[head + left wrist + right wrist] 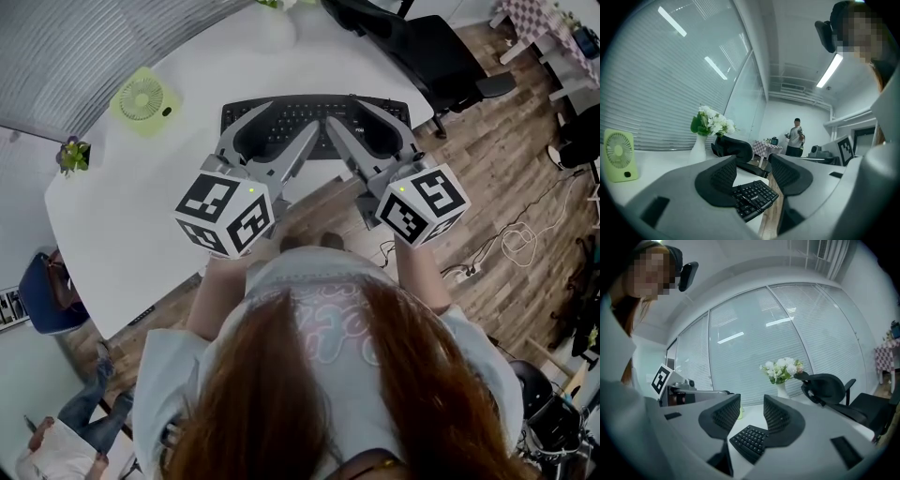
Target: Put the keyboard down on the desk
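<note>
The keyboard (321, 106) lay flat on the white desk (141, 216), close along its near edge, which is where the task wants it. The left gripper (281, 120) and right gripper (352, 112) hung over it side by side. Each gripper view showed its own jaws spread wide with nothing pinched. Between the left gripper (752, 159) jaws only air showed, with the keyboard (752, 197) lower down, and the right gripper (751, 399) likewise had the keyboard (750, 441) below its gap. This fits two stages: the grippers coming in to take hold of the keyboard, or having just let it go on the desk. The pictures did not settle which, so I would call no move beyond keeping the jaws clear of the keys. From the head view, the gripper fingers covered much of the keyboard, and I could not tell whether any jaw tip touched it or hovered just above. Each gripper view showed only one end of the keyboard, the rest hidden behind the jaw pads. Whether its front edge overhung the desk was also hard to judge, though floor showed just beside it in the left gripper view.
</note>
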Motion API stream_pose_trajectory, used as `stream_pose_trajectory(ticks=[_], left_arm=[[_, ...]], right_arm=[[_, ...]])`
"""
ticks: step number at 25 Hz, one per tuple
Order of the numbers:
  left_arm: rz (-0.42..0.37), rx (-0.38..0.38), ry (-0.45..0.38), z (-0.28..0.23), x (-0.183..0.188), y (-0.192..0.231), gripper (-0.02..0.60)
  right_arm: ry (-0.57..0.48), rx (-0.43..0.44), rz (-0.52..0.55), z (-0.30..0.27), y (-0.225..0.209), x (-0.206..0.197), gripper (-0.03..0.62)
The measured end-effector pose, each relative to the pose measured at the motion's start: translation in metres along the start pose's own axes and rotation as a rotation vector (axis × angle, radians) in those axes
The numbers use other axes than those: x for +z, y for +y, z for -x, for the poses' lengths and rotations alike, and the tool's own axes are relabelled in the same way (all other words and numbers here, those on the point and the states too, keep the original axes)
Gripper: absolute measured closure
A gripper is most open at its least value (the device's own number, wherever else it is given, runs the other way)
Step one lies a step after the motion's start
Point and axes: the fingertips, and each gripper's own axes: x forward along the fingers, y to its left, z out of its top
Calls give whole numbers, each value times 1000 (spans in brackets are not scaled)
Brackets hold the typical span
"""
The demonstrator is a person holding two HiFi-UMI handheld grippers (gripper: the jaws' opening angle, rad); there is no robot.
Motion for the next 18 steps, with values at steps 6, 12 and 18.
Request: stream_pose_trajectory(ticks=[6,12,18], left_arm=[[-12,17,4,0,-2,0,406],[-10,19,2,-2,-4,-4,458],[-11,22,-6,-1,-6,-5,497]], right_arm=[[-13,8,5,4,3,5,481],[-16,15,9,6,5,6,520],[-17,25,9,6,8,4,554]])
